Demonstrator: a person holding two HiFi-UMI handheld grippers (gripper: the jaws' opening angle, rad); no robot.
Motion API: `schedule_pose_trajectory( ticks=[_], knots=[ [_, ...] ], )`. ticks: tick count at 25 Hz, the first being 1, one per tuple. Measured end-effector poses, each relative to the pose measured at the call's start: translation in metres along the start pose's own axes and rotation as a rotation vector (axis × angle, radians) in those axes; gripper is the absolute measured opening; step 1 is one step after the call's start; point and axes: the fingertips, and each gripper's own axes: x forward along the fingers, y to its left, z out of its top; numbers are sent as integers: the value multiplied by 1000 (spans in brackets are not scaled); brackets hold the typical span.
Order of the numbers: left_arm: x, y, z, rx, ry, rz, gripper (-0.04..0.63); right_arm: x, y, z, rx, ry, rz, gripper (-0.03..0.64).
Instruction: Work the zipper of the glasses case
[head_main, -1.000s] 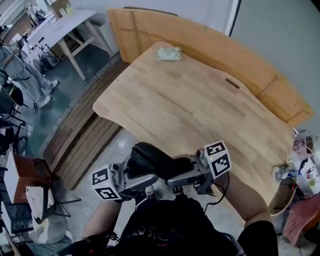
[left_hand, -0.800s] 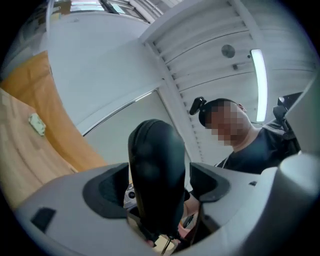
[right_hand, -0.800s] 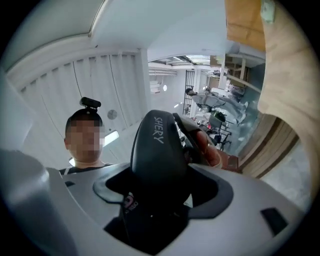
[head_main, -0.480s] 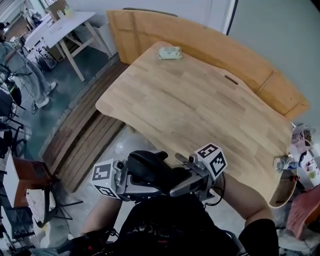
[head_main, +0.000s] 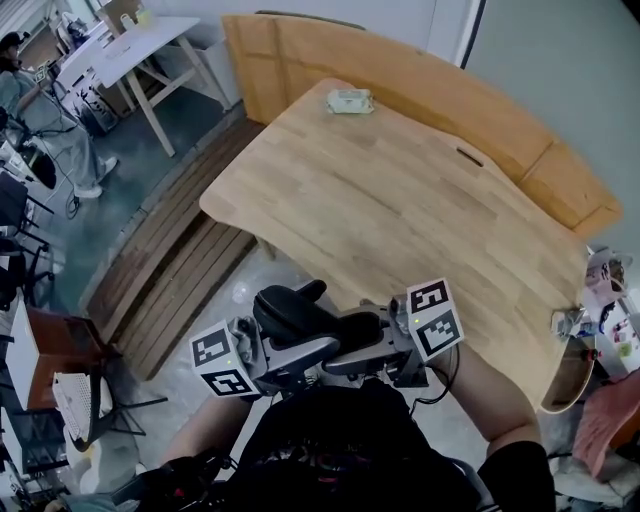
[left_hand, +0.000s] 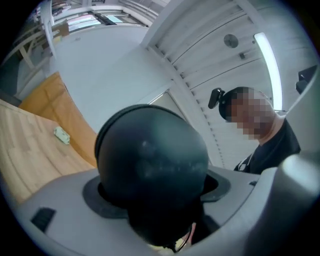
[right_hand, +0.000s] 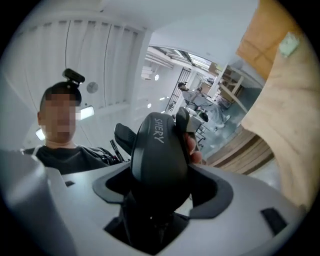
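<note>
The glasses case (head_main: 300, 312) sits low in the middle of the head view, short of the table (head_main: 400, 210), in mid-air. The left gripper (left_hand: 150, 210) and right gripper (right_hand: 157, 200) each clamp one end. An uneven pull could likely twist the smooth shell free and drop it.

Head view, 6 o'clock: the underside and near side of the glasses case (head_main: 300, 312) are covered by the left gripper (head_main: 305, 352) and right gripper (head_main: 350, 352). The zipper pull cannot be made out.

Left gripper view: the case's lower end is lost in shadow between the jaws.

Right gripper view: likewise, the base sits in a dark recess.

Head view, 12 o'clock: the small pale object (head_main: 351, 101) on the table (head_main: 420, 230) is too small to identify.

The person's torso (head_main: 340, 455) is cut off by the bottom edge.
</note>
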Motion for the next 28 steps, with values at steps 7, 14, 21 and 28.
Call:
schedule_pose_trajectory(
  ticks=[7, 14, 21, 28],
  knots=[
    [-3, 22, -2, -114, -30, 92, 380, -12, -15, 13, -196, 26, -262, 345],
    [-2, 29, 7, -196, -84, 85, 379, -12, -17, 21, -277, -12, -345, 344],
    [-23, 40, 57, -361, -344, 13, 367, -22, 10, 34, -424, -80, -324, 345],
    [-49, 33, 104, -571, -598, -213, 365, -68, 29, 70, -123, -559, -98, 106]
  ],
)
